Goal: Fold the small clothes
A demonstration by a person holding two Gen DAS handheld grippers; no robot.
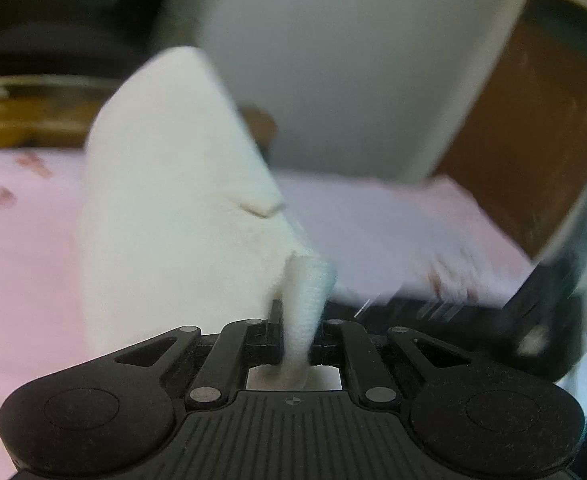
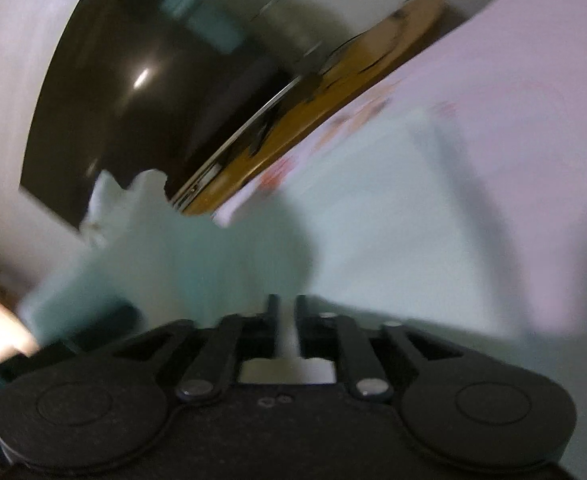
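A small white garment [image 1: 173, 200] hangs bunched in front of my left gripper [image 1: 297, 316], which is shut on its ribbed hem and holds it above the pink sheet [image 1: 25, 280]. In the right wrist view the same white garment [image 2: 373, 220] spreads pale and blurred over the pink sheet [image 2: 513, 80]. My right gripper [image 2: 287, 304] has its fingers nearly together with a thin strip of white cloth between them, so it is shut on the garment. My right gripper also shows in the left wrist view [image 1: 541, 320] at the right.
A yellow-brown wooden bed edge [image 2: 313, 120] runs beside the pink sheet. A dark glossy panel [image 2: 125, 92] and white wall lie beyond it. A brown door [image 1: 533, 120] stands at the right in the left wrist view. Both views are motion-blurred.
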